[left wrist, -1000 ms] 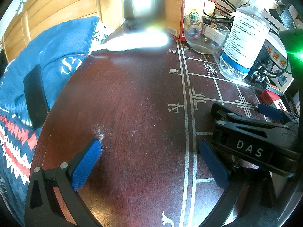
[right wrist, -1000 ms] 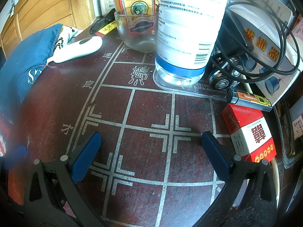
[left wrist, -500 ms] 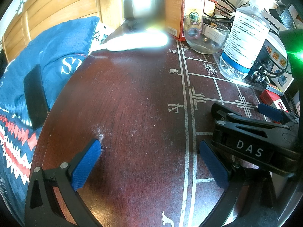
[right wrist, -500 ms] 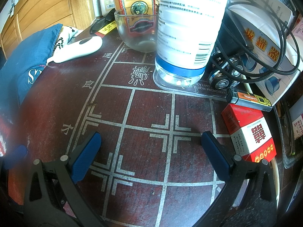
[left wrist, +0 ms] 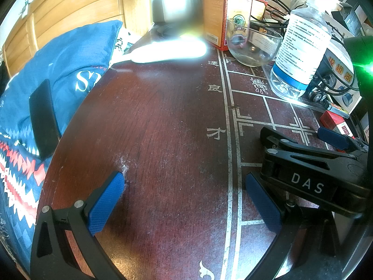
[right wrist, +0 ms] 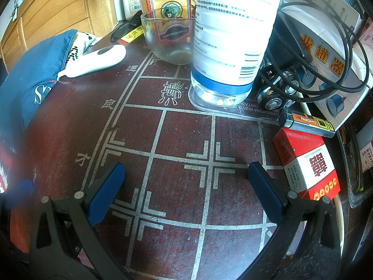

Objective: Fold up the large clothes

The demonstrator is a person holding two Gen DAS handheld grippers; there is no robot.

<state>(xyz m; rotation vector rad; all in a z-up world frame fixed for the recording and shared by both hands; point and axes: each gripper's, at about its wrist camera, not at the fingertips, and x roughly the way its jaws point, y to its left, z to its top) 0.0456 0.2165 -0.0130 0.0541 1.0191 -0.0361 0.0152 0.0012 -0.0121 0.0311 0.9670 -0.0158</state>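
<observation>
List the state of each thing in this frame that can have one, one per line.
left gripper: open, fingers empty, over the table.
right gripper: open, fingers empty, over the table.
blue garment: bunched beside the table, not folded.
glass bowl: upright, looks empty.
plastic bottle: upright on a clear tray.
red box: lying flat, closed.
black phone: lying on the garment, screen dark.

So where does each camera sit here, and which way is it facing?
Left wrist: on the left gripper, low over the table, facing the bottle; its own open blue-padded fingers show, plus the right gripper alongside.
Right wrist: on the right gripper, facing the same bottle closer up; its open fingers show.
Shared: the bottle, glass bowl, red box and blue garment.
</observation>
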